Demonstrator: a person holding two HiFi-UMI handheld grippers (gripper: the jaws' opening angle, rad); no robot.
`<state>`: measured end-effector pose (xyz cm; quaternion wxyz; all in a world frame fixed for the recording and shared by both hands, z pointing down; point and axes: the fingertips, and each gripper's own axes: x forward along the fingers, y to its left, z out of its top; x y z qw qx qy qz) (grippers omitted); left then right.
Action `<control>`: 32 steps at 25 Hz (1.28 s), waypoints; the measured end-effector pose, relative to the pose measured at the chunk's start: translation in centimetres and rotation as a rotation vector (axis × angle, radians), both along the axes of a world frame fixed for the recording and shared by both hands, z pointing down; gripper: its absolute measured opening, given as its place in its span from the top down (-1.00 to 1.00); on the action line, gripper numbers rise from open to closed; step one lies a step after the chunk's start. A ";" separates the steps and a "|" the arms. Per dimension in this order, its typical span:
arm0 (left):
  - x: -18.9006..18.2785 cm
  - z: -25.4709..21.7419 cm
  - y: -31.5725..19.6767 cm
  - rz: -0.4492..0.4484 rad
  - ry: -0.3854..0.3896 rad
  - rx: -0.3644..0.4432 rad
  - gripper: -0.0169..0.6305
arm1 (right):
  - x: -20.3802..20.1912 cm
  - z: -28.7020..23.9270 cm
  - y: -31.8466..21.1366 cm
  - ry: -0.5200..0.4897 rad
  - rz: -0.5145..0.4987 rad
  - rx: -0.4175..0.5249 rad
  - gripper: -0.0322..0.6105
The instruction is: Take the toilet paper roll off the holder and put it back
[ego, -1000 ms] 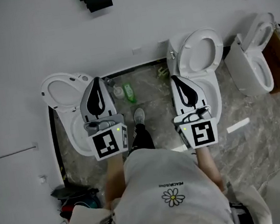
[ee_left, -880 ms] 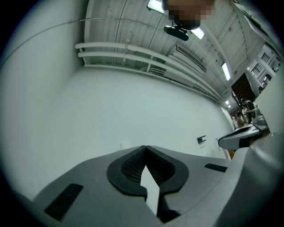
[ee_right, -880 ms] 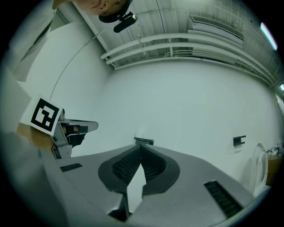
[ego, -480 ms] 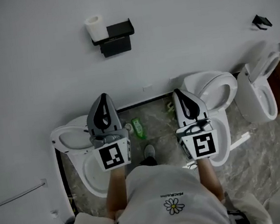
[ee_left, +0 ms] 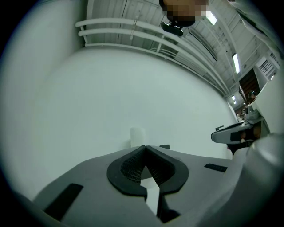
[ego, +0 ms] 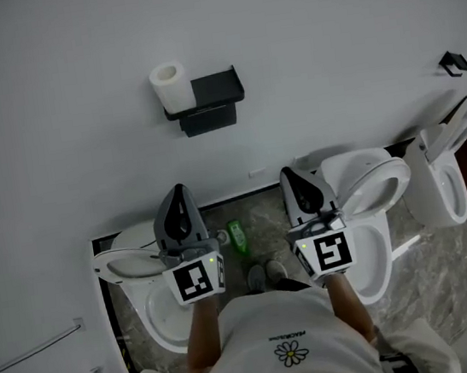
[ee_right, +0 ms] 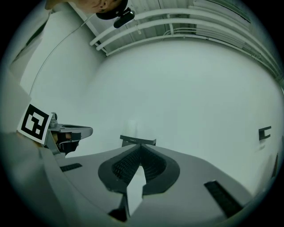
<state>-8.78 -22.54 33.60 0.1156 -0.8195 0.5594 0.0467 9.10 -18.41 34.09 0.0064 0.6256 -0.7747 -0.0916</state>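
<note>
A plain white wall [ego: 332,29] above a grey marbled floor [ego: 442,268] — three white toilets [ego: 364,197] stand along it.

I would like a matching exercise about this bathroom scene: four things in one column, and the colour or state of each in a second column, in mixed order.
Things:
1. toilet paper roll
2. wall holder
3. bottle
4. left hand-held gripper

Colour or state:
A. green
B. jaws shut, nothing between them
C. white, standing upright
D. black

Pairs: 1-C, 2-D, 3-A, 4-B
</note>
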 end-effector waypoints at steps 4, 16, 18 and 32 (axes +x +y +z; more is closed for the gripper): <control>0.8 -0.4 -1.0 -0.028 0.008 0.023 0.90 | 0.3 0.1 -1.7 -0.001 -0.037 0.024 0.87; 1.1 -0.8 -2.2 -0.059 0.019 0.022 0.90 | 1.3 1.8 -3.4 -0.036 -0.051 -0.031 0.86; 0.6 -0.4 -2.3 -0.069 -0.004 0.023 0.90 | 1.1 2.1 -3.3 -0.034 -0.062 -0.036 0.87; -1.8 -0.5 -1.9 -0.136 -0.016 0.025 0.90 | -4.0 -11.4 -7.6 -0.042 -0.251 0.146 0.48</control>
